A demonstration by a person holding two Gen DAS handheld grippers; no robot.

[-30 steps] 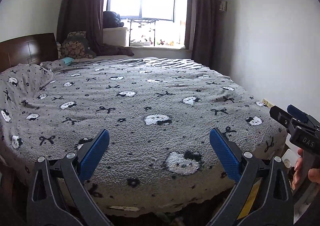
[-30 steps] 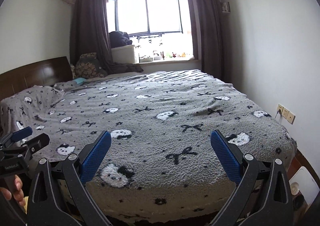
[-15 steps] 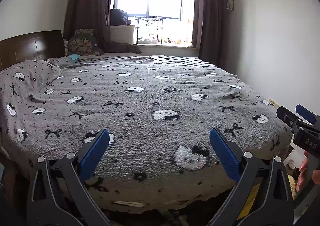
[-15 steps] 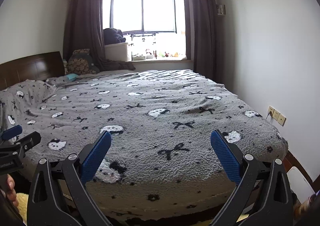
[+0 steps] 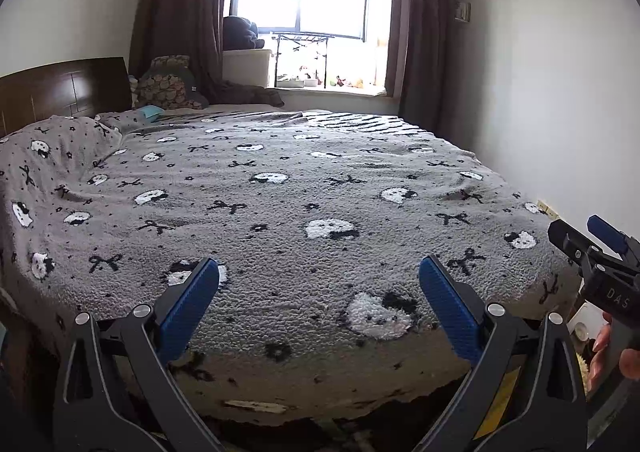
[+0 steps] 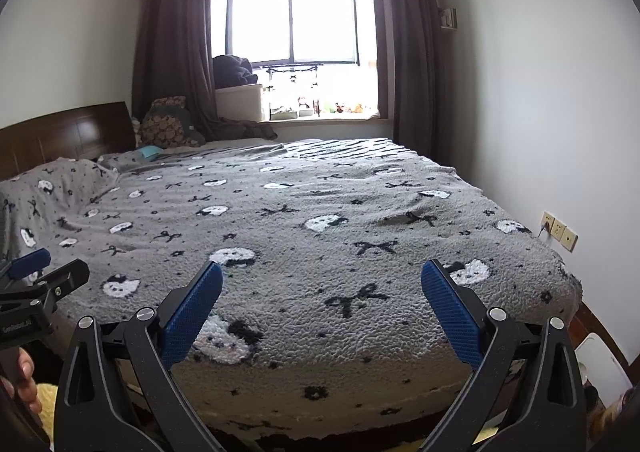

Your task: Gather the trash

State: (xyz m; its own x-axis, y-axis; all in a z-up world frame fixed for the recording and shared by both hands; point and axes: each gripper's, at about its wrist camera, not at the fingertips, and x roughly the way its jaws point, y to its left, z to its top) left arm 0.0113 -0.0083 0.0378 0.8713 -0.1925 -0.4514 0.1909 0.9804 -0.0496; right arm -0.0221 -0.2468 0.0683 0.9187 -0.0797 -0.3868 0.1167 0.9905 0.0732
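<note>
A bed under a grey fleece blanket (image 5: pixel 304 211) is faced; both tongs (image 5: pixel 319 300) (image 6: pixel 321 302) are spread, empty; no trash is clearly seen, so its handling cannot be judged.

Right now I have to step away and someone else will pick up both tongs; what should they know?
Left tongs: open, empty, held above the foot of the bed.
Right tongs: open, empty, at the same bed edge.
Trash: none visible on the grey patterned blanket; a small teal item near the headboard is unclear.
Done: nothing collected.
Left: find the trash, perhaps on the floor beside the bed.
</note>
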